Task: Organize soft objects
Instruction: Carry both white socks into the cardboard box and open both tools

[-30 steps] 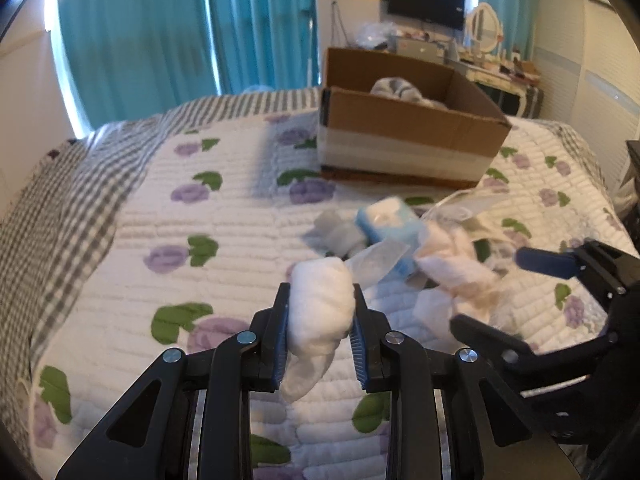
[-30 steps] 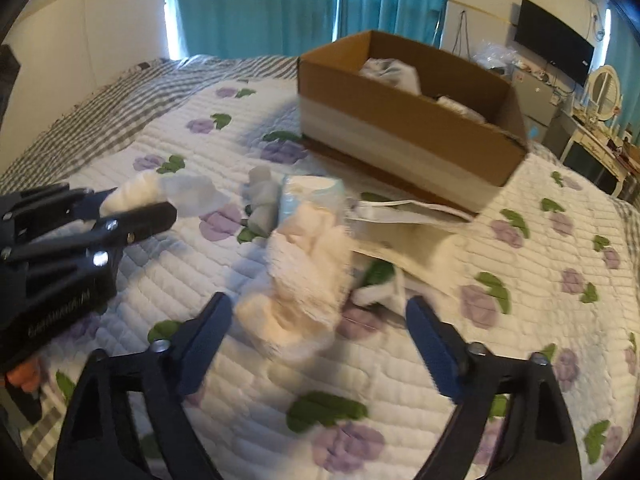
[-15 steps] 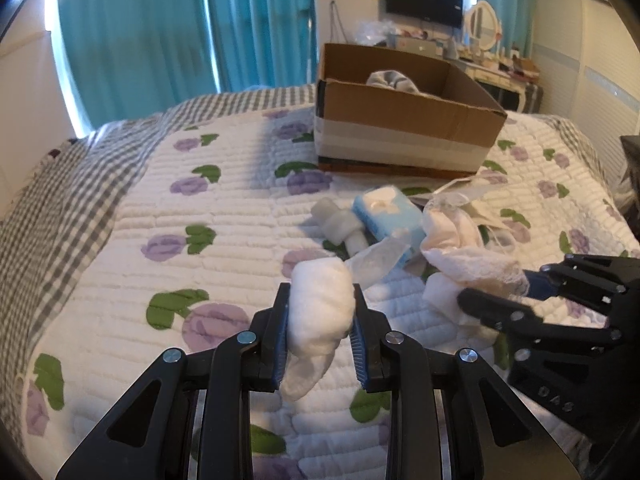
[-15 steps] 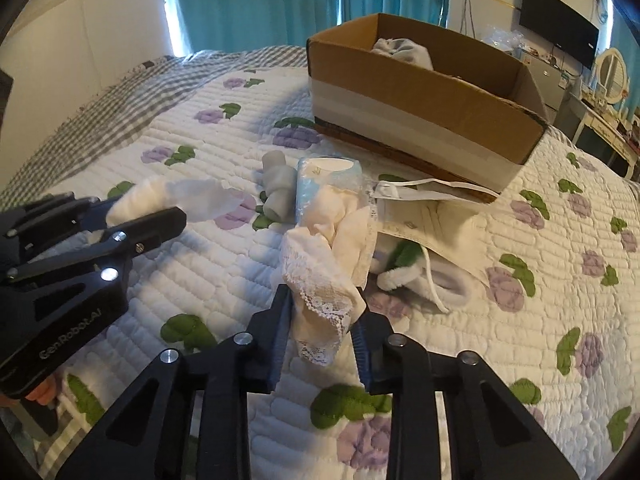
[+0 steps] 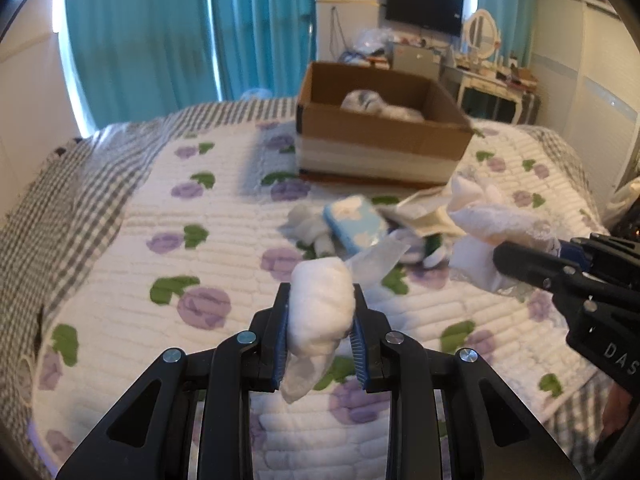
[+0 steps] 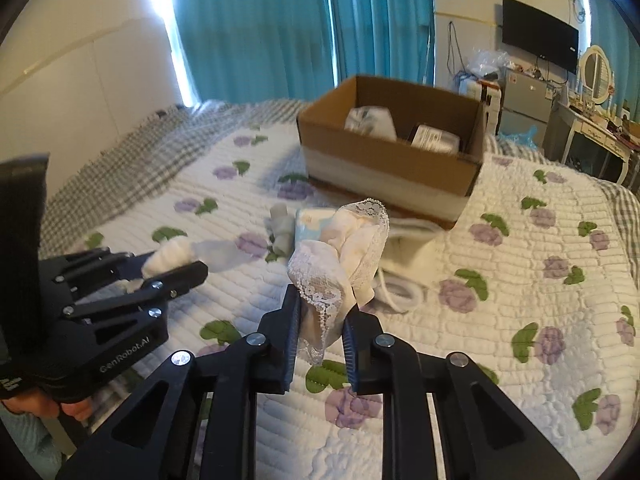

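Note:
My left gripper (image 5: 320, 320) is shut on a white rolled cloth (image 5: 320, 312) held above the bed; it also shows in the right wrist view (image 6: 168, 258). My right gripper (image 6: 320, 320) is shut on a cream lace-trimmed cloth (image 6: 344, 248), lifted off the bed; it shows at the right of the left wrist view (image 5: 496, 224). A cardboard box (image 5: 380, 140) with soft items inside stands at the far side of the bed (image 6: 400, 160). A blue tissue pack (image 5: 354, 224), a grey sock roll (image 5: 308, 224) and a white mask (image 6: 404, 240) lie before it.
The bed carries a white quilt with purple flowers (image 5: 200, 264) and a grey checked blanket (image 5: 80, 184) on the left. Teal curtains (image 5: 160, 40) hang behind. A dresser with a mirror (image 5: 484, 36) stands at the far right.
My right gripper closed on the lace cloth and lifted it off the pile. Both grippers rose and the box now sits farther ahead. The left grip is unchanged.

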### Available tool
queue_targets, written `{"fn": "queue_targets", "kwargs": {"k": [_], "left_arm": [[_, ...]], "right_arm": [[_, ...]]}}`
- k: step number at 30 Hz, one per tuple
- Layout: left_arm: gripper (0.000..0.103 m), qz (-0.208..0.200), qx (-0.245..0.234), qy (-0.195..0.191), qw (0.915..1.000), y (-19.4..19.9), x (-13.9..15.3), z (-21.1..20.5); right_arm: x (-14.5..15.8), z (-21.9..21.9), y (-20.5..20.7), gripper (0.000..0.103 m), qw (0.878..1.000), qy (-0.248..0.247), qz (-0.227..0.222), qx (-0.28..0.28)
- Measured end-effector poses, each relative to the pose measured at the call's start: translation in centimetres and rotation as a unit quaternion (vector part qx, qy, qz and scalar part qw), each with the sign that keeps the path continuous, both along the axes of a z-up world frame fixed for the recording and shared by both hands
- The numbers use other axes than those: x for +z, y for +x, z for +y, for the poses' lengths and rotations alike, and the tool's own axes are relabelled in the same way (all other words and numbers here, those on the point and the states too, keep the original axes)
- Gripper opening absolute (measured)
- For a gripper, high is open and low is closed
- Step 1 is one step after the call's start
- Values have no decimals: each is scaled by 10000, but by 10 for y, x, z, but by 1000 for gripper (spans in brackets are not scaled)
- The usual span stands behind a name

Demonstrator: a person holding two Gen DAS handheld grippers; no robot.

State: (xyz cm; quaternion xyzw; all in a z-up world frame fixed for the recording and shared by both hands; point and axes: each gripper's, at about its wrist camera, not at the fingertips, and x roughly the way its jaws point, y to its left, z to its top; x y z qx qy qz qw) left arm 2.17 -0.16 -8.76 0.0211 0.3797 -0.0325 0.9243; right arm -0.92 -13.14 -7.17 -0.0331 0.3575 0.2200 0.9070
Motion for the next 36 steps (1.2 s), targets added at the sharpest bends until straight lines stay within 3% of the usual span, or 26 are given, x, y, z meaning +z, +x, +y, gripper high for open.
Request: {"fn": "queue_targets", "kwargs": {"k": [11, 18, 22, 26, 29, 36], "left_arm": [[26, -781, -229, -139, 9966, 15, 81, -26], [26, -1269, -415, -63, 9910, 59, 135, -41], [26, -1329, -512, 104, 9898, 93, 143, -47], [26, -1362, -529, 348, 9887, 133, 138, -52], [26, -1224, -478, 305, 9909, 163, 127, -52], [26, -936, -421, 331, 9942, 230, 94, -49]], "right_arm": [[86, -27, 8, 19, 9956, -94, -935, -24], [137, -35, 42, 19, 9912, -112, -1322, -3], [154, -39, 76, 19, 9902, -45, -1398, 31], [157, -36, 119, 19, 9906, -32, -1369, 54], [147, -33, 155, 19, 9920, -97, -1257, 63], [98, -32, 224, 19, 9963, -150, -842, 68]]}}
